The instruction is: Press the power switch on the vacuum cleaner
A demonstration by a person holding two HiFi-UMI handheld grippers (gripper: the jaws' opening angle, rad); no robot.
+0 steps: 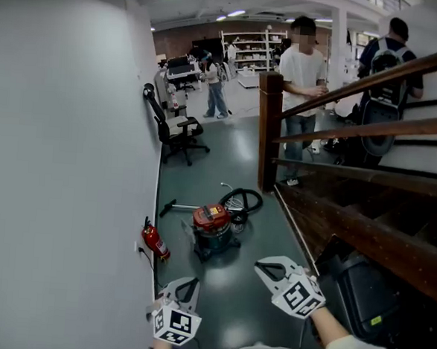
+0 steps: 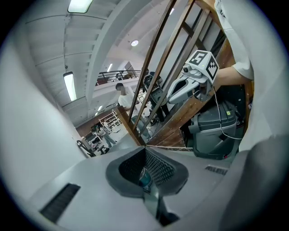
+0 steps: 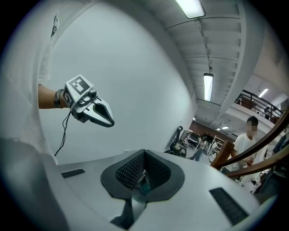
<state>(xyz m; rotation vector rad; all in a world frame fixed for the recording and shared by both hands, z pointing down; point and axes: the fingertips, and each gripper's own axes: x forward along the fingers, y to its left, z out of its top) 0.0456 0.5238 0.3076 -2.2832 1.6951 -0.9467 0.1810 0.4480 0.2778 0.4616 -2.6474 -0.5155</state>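
The vacuum cleaner (image 1: 213,226), with a red top, a teal drum and a black hose coiled behind it, stands on the dark floor ahead. Its power switch is too small to make out. My left gripper (image 1: 191,282) is held low by the white wall, short of the vacuum, jaws shut and empty. My right gripper (image 1: 260,268) hovers to the right of it, also shut with nothing held. In both gripper views only a sliver of teal shows past the closed pads (image 2: 156,169) (image 3: 128,173). Each gripper sees the other: right gripper (image 2: 170,99), left gripper (image 3: 109,122).
A red fire extinguisher (image 1: 154,242) stands by the wall left of the vacuum. A black office chair (image 1: 177,130) is farther back. A wooden stair railing (image 1: 269,129) and a dark bin (image 1: 367,292) line the right side. People stand in the background.
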